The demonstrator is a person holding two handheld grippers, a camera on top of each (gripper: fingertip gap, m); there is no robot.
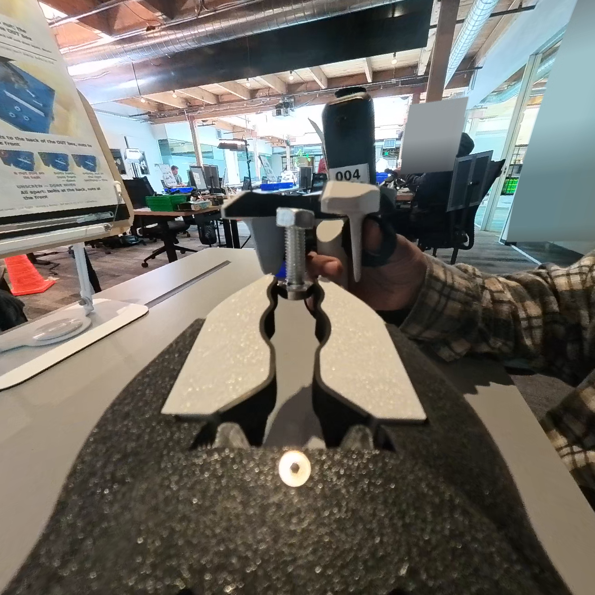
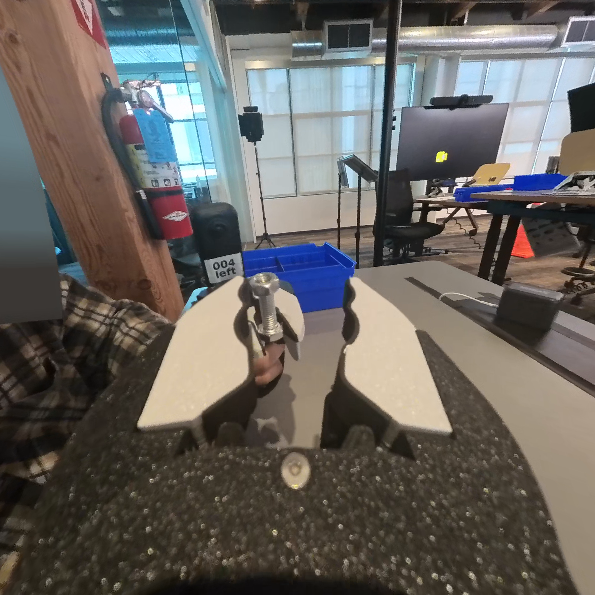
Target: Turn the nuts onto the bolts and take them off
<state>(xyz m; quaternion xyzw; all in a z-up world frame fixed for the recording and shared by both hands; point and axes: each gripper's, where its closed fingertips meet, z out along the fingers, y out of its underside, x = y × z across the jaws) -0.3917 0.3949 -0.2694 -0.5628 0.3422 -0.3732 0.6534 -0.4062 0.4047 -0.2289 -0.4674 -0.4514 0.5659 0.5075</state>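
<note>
With your left tool (image 1: pixel 297 285) pinching the lower end of the upright bolt (image 1: pixel 294 254) above the table (image 1: pixel 96 386) and your right tool (image 2: pixel 294 289) spread beside the nut (image 2: pixel 264 285) at its top, close squarely on the flats before turning.

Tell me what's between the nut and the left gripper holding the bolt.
Only bare bolt thread. The nut sits at the top end, and the left gripper clamps the bottom end. Both wrist views show it.
</note>
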